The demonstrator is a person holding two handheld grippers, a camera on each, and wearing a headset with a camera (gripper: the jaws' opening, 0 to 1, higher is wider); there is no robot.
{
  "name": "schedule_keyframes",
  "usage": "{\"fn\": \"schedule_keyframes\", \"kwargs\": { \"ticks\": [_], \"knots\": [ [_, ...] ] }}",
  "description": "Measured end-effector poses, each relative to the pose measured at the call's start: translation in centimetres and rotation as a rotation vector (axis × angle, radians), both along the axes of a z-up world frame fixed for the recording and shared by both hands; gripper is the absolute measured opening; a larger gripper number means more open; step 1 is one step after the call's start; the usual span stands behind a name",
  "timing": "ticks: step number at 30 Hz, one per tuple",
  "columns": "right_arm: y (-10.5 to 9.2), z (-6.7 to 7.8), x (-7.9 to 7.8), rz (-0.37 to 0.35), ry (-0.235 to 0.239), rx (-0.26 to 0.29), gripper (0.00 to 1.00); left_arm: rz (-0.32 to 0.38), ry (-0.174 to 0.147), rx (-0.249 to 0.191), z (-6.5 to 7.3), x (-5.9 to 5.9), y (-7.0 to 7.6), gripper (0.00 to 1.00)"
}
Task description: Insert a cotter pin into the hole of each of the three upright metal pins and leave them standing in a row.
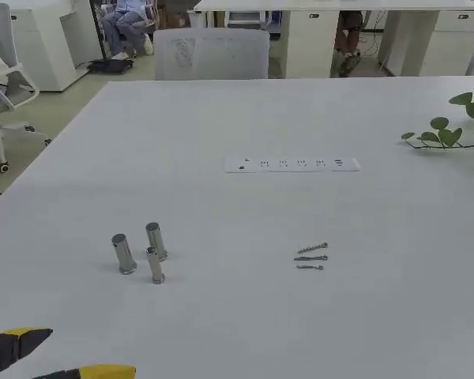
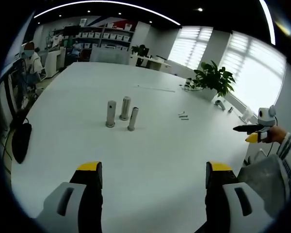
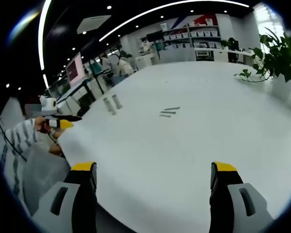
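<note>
Both spread and empty: left hand-held gripper (image 2: 153, 171) faces three upright metal pins (image 2: 124, 108), right hand-held gripper (image 3: 153, 170) faces the cotter pins (image 3: 169, 112).

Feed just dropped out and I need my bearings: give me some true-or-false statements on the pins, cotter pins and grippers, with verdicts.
1. All three metal pins stand upright. True.
2. One cotter pin sits in a metal pin's hole. False: all three cotter pins lie loose on the table, apart from the metal pins.
3. The left gripper is open and empty. True.
4. The right gripper is shut on a cotter pin. False: it is open and empty.
5. The metal pins form a straight row. False: they stand in a tight triangle.
</note>
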State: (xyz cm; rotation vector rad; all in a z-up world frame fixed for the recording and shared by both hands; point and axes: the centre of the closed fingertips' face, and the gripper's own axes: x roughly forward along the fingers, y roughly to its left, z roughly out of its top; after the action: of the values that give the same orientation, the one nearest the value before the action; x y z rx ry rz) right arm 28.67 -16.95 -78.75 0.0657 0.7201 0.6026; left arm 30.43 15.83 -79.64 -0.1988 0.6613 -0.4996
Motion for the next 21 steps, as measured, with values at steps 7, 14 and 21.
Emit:
{"fn": "schedule_keyframes", "kwargs": {
  "ticks": [7, 14, 21],
  "knots": [
    [-0.1, -0.1, -0.4, 0.004, 0.009, -0.004, 0.99, -0.008, 0.003, 0.002, -0.3, 1.5, 0.1, 0.87],
    [-0.4, -0.2, -0.4, 0.0, 0.013, -0.018, 0.99, -0.009, 0.003, 0.014, -0.7, 2.5, 0.5, 0.85],
    [-0.4, -0.1, -0.4, 0.0, 0.014, -0.027, 0.99, 0.005, 0.012, 0.016, -1.1, 3.0, 1.0, 0.85]
  ]
}}
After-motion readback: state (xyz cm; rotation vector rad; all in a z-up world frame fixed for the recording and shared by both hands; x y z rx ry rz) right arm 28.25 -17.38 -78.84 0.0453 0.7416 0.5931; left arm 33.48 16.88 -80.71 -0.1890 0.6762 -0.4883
